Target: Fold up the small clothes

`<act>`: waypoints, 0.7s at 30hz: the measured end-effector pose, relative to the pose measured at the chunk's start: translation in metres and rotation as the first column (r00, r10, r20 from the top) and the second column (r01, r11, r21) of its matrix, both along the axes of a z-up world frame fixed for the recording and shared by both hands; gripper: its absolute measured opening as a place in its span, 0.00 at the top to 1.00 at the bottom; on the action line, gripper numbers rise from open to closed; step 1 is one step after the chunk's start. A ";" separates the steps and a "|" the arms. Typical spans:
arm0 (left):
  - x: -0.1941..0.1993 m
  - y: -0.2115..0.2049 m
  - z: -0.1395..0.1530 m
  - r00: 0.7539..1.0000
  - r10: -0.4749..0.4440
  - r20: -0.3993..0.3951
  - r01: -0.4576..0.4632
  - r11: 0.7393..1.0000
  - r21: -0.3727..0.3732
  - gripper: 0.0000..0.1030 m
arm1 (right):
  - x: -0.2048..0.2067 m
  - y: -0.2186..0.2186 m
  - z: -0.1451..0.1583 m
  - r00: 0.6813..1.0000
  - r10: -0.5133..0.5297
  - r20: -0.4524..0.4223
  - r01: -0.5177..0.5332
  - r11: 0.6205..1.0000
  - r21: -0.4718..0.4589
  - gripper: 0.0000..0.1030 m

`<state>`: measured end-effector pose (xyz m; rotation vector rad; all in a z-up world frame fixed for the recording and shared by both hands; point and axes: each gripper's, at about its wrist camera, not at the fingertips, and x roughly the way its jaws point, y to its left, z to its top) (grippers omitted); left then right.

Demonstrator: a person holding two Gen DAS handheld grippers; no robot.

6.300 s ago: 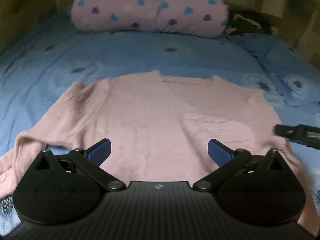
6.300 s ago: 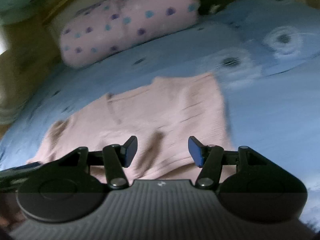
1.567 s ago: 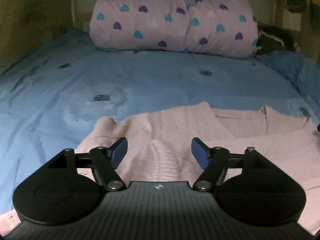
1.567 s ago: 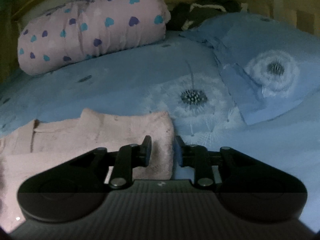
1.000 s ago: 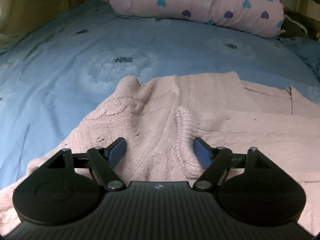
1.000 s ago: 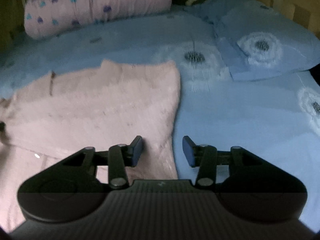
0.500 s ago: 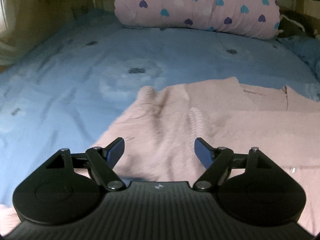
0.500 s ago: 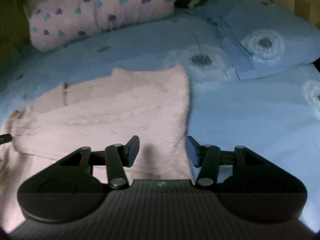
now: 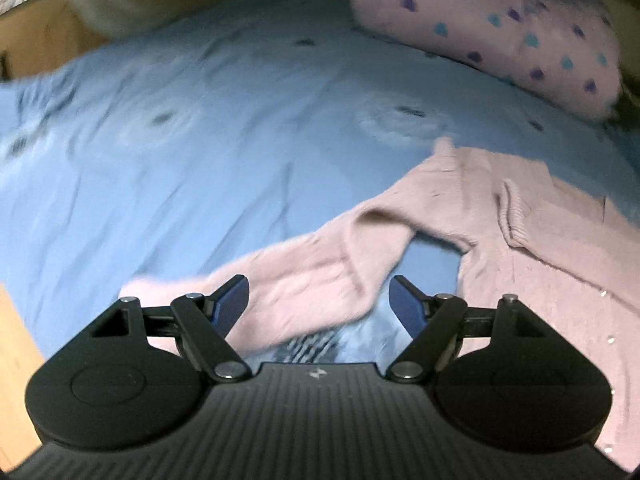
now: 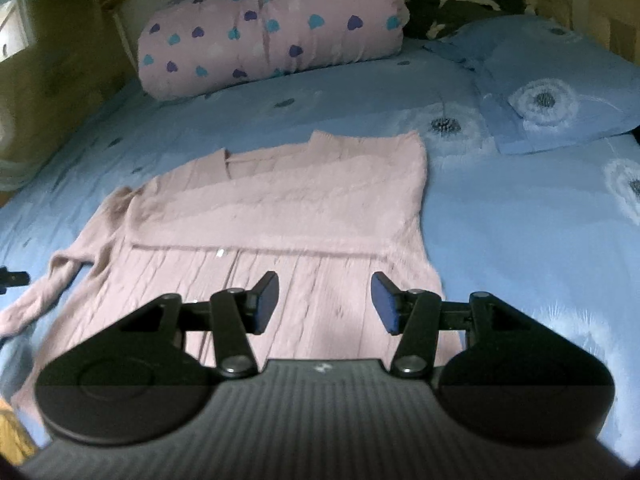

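A: Left gripper [image 9: 319, 305]: jaws wide apart, nothing clamped; blue ribbed pads on black linkages. Loose sleeve [image 9: 320, 268] of the pink cable-knit sweater [image 10: 280, 216] seen between the pads but not pinched.

B: Right gripper [image 10: 325, 303]: jaws partly apart, empty. Hovering above the sweater's lower half; no contact shown.

A: Location of the garment: flat on the blue bedsheet printed with dandelion heads [image 10: 520, 240], near the foot end, collar towards the headboard.

B: Progress, judged from the lie of the cloth: one side apparently done. Right-hand sleeve folded across the chest, forming a straight horizontal band; right edge of the body square and tidy.

A: Outstanding: the other sleeve, stretched outward and kinked at the elbow, cuff trailing over the sheet. Probably next to be folded in. After that, likely the hem-to-collar fold. Roughly a third of the way along, as an estimate.

B: Materials: thick, soft knit, vertical cable ribs on the lower body, ribbed cuff [image 9: 512, 216] lying on the chest. Limp, likely to sag and slide if lifted by one point.

A: Surroundings: rolled pink quilt with blue and purple hearts [image 10: 272, 28] against the headboard; blue pillow in matching dandelion print [image 10: 560, 80] to the right; a dark bundle [image 10: 460, 4] behind it, kind not identifiable. Left-wrist view blurred.
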<state>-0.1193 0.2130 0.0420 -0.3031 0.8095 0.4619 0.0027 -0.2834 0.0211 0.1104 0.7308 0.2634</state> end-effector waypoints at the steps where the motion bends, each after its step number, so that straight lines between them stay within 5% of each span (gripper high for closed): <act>1: -0.010 0.005 -0.002 1.000 0.026 0.002 -0.026 0.999 -0.026 0.21 | -0.004 0.002 -0.004 1.000 0.005 -0.007 -0.005 1.000 -0.004 0.48; 10: -0.043 0.035 -0.036 0.989 0.149 0.023 -0.137 0.953 -0.270 0.21 | -0.019 0.014 -0.037 0.999 0.032 -0.036 -0.032 0.999 -0.006 0.48; 21: -0.017 0.054 -0.054 0.963 0.237 0.132 -0.190 0.936 -0.295 0.21 | -0.021 0.020 -0.053 0.998 0.060 -0.023 -0.061 0.997 -0.044 0.49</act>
